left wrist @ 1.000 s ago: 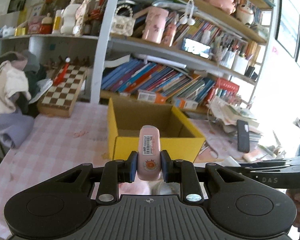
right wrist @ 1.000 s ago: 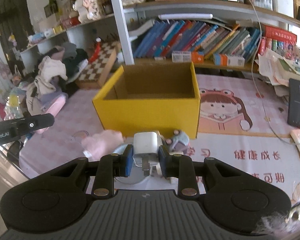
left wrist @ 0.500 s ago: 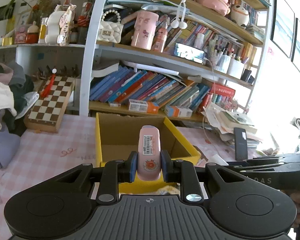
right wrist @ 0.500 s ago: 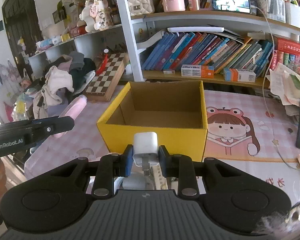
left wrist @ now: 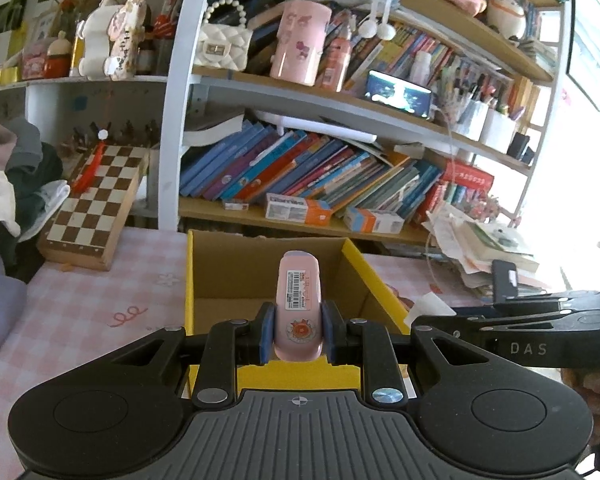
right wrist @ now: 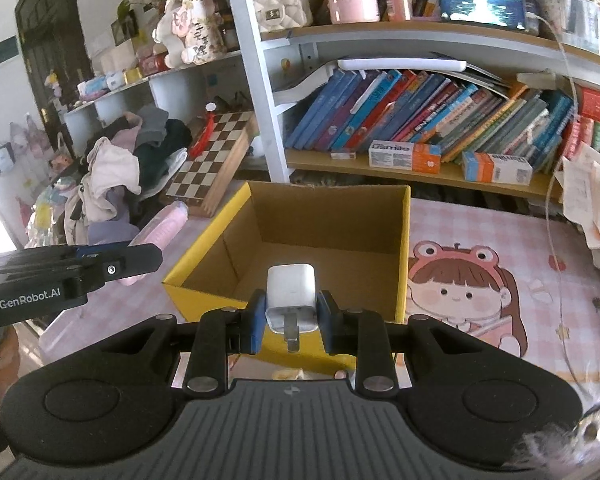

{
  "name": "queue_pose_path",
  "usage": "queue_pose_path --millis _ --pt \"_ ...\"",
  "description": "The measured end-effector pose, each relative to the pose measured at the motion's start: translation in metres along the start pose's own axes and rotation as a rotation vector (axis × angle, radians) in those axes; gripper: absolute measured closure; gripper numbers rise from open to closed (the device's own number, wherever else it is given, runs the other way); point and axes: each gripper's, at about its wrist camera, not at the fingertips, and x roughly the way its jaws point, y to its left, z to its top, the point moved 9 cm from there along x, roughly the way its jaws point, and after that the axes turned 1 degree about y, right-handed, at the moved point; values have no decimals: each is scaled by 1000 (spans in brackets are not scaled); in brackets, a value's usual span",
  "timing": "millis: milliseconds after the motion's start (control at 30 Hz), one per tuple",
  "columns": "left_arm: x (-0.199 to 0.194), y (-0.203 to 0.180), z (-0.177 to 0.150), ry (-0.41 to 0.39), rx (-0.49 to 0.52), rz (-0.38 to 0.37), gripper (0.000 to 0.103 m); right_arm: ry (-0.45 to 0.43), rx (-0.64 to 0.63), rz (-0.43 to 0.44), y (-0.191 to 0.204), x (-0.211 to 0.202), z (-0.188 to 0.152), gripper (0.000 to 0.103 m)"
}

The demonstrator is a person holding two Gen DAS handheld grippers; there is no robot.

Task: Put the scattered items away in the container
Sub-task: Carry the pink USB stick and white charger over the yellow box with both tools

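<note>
An open yellow cardboard box [left wrist: 374, 280] [right wrist: 208, 240] stands on the pink checked table, its brown inside bare. My left gripper [left wrist: 298, 338] is shut on a pink tube with a barcode label [left wrist: 299, 304], held above the box's near edge. My right gripper [right wrist: 291, 320] is shut on a white charger plug [right wrist: 291, 294], held over the box's near wall. In the right wrist view the left gripper with its pink tube [right wrist: 160, 232] shows at the left of the box. In the left wrist view the right gripper's side [left wrist: 520, 326] shows at the right.
A bookshelf with slanted books [right wrist: 420, 116] stands behind the box. A chessboard [left wrist: 96, 200] leans at the left beside a clothes pile [right wrist: 116, 164]. A cartoon mat [right wrist: 460, 292], papers [left wrist: 480, 244] and a black phone [left wrist: 504, 280] lie right of the box.
Both grippers have risen and moved forward with their loads, so the box now sits lower and closer and I look down into it.
</note>
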Motion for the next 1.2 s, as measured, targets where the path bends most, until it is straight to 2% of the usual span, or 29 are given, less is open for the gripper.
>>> queue_pose_path --millis 367,633,1200 --pt "42 -2 14 22 32 57 80 13 -133 29 -18 36 30 78" --pt "76 1 17 74 63 89 80 34 -225 54 -30 71 48 78" --pt "162 14 -5 285 132 139 80 253 -457 96 -45 177 37 78"
